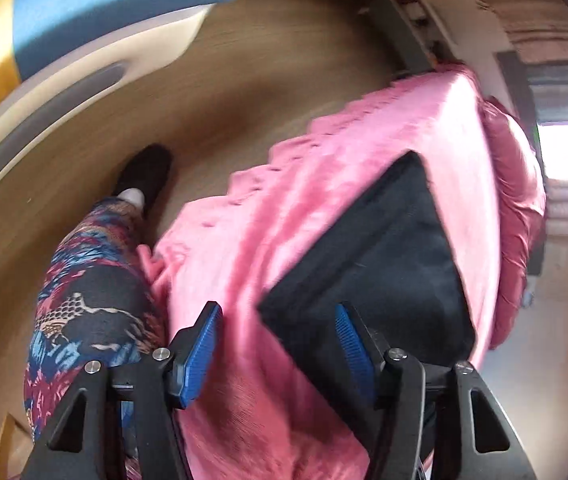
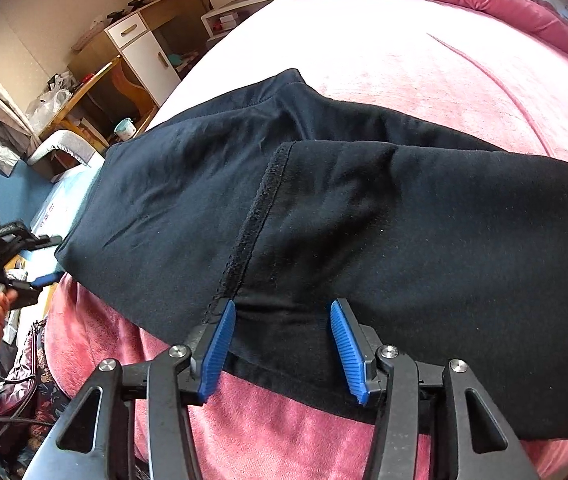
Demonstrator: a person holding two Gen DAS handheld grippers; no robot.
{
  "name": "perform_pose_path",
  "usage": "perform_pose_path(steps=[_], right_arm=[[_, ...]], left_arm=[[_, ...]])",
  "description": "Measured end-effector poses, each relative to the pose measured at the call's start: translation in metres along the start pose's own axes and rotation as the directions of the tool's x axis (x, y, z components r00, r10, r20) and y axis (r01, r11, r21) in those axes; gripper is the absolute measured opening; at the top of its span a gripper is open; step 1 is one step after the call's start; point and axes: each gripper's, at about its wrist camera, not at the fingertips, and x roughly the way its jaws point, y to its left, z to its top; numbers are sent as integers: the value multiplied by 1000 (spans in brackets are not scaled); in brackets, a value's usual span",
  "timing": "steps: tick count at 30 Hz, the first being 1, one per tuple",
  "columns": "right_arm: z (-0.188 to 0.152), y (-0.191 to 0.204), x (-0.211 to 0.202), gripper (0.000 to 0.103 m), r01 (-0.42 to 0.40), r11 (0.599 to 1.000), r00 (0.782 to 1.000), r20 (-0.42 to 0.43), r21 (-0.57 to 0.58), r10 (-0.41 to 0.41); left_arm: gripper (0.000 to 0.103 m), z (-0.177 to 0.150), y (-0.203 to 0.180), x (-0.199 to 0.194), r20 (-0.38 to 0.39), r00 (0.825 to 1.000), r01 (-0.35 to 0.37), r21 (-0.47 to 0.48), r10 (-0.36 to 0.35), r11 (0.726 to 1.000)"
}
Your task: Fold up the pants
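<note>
Pants (image 2: 324, 220): black, folded, lying flat on pink blanket (image 2: 424, 60) over bed. Right gripper (image 2: 281, 344): jaws approx. half apart, blue pads straddling near hem, fabric between them but not pinched. Left gripper (image 1: 277, 350): jaws wide, nothing held, over blanket beside pants' corner (image 1: 372, 264). Person's patterned leg (image 1: 91, 300) at bed edge.

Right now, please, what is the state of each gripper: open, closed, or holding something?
Left gripper: open, holding nothing, above the pink blanket.
Right gripper: open, over the edge of the black pants, not clamping them.
</note>
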Motion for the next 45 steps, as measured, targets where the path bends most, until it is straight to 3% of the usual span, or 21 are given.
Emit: perform_pose_path(steps=[7,15,17,19,21,23,25,26,27,28,29,32,34,37,40,42,43,45], right_arm=[[2,2,0,51,12,1000,1000,-9,-9,-12],[4,3,0,52,17,1000,1000,-12,-4,-17],[4,2,0,52,14,1000,1000,-10,0,-14],[4,1,-1,52,13,1000,1000,-7,1,-13],[4,0,-6,52,12,1000,1000,3,4,-12],[5,-2,-18,52,15,1000,999,38,15,-15],[8,-4,-34,52,-1,1000,997,82,23,-1],[10,-5,-42,52,-26,999,994,103,29,23],[14,-7,-49,55,-79,996,990,117,42,74],[19,-9,-53,58,-147,987,983,122,59,139],[25,-12,-55,66,-221,972,970,125,80,210],[46,-16,-60,75,-402,907,911,153,126,383],[65,-10,-54,77,-494,858,868,134,144,478],[87,9,-38,78,-524,846,852,62,101,520],[106,27,-12,78,-547,833,834,-32,77,551],[113,38,3,75,-505,861,858,-71,61,509],[115,44,10,72,-495,868,863,-91,47,497],[118,55,23,48,-483,875,865,-143,29,481]], left_arm=[[43,3,-1,10,11,1000,-13,28,12,1000],[37,6,-10,18,21,1000,-7,58,6,998],[30,6,-10,16,23,1000,1,59,-3,998],[11,5,-13,10,48,999,3,84,-7,996],[9,3,-21,0,78,996,31,118,-40,993],[8,-4,-38,-15,102,986,111,188,-132,976],[8,-16,-62,-27,83,966,210,292,-243,933],[8,-28,-82,-33,45,948,277,372,-315,886],[8,-36,-94,-36,20,938,306,416,-346,856],[8,-52,-114,-38,-29,922,349,491,-385,798],[8,-63,-127,-37,-66,913,373,535,-403,758],[8,-106,-164,-27,-193,892,428,654,-410,623],[7,-130,-177,-16,-254,888,442,700,-383,560],[7,-155,-186,-1,-315,885,457,731,-343,508],[7,-168,-189,7,-344,888,455,750,-305,480],[7,-173,-190,9,-349,891,451,760,-291,468],[7,-175,-190,9,-354,889,455,763,-291,460],[7,-177,-191,8,-359,887,458,765,-291,454]])
